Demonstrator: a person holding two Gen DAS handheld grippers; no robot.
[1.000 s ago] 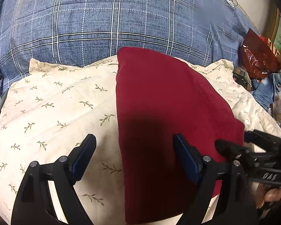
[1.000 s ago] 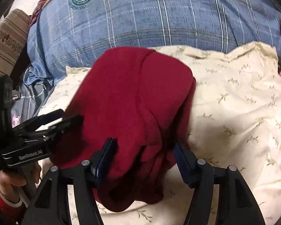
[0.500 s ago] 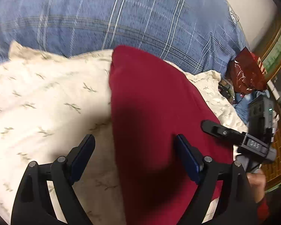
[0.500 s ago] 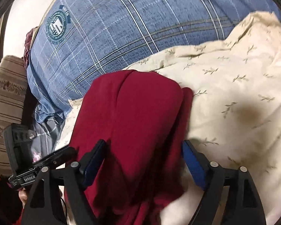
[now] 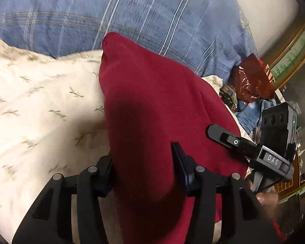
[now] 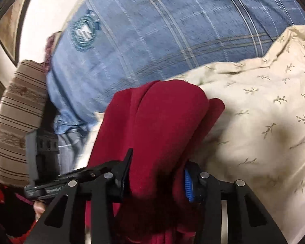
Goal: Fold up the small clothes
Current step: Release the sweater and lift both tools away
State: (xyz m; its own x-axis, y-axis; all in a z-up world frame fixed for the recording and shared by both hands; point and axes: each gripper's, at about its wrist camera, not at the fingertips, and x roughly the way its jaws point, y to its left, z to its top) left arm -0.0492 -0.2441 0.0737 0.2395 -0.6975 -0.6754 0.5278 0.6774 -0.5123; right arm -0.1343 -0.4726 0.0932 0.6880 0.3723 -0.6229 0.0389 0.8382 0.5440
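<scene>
A dark red garment (image 5: 152,105) lies folded lengthwise on a cream leaf-print cover (image 5: 40,111). My left gripper (image 5: 142,168) straddles its near left part. The jaws are closing and the cloth bulges between the pads, filling the gap. In the right wrist view the same red garment (image 6: 164,122) is bunched in layers between the jaws of my right gripper (image 6: 158,172), which are also closing with both pads against the cloth. The right gripper's finger (image 5: 219,133) rests on the garment's right edge in the left wrist view. The near end of the garment is hidden under the grippers.
A blue plaid quilt (image 5: 132,16) rises behind the cream cover. A red foil bag (image 5: 252,79) and blue denim cloth (image 5: 252,113) lie at the right. A brown striped cushion (image 6: 18,111) sits at the left in the right wrist view.
Both pairs of jaws, wide before, have narrowed onto the red garment and bunched it. Both views have tilted, and the garment's near part now bulges up between the fingers.
</scene>
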